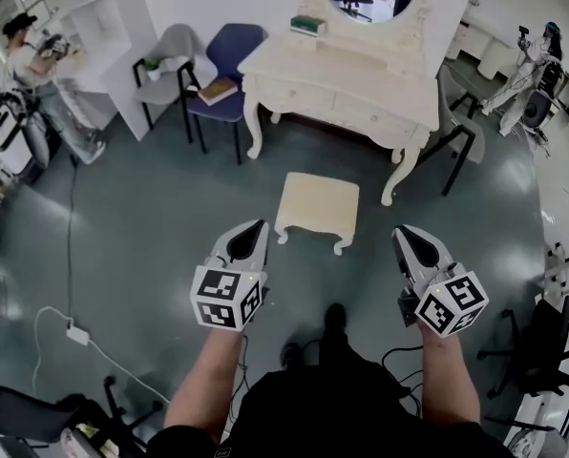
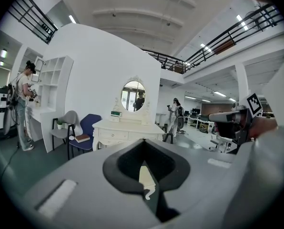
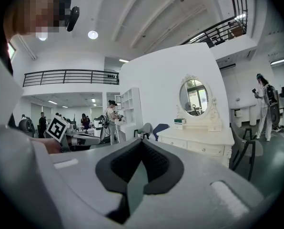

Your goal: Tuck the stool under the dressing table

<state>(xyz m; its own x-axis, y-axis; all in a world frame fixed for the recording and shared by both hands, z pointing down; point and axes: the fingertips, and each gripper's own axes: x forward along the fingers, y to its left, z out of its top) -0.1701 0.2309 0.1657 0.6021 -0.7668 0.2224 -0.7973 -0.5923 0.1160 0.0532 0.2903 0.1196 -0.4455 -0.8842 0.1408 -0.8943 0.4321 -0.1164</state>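
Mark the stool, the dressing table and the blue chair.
stool [image 1: 318, 206]: head view, seat top.
dressing table [image 1: 361, 70]: head view, bare tabletop.
blue chair [image 1: 235, 44]: head view, backrest.

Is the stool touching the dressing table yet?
Apart. The head view shows a strip of bare floor between the stool and the front legs of the dressing table; the stool stands fully outside it.

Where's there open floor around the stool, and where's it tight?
Bare floor between the stool and the dressing table, and left of the stool toward the blue chair. The space between the table's legs looks open. Tightest beside the black-legged chair, right of the table.
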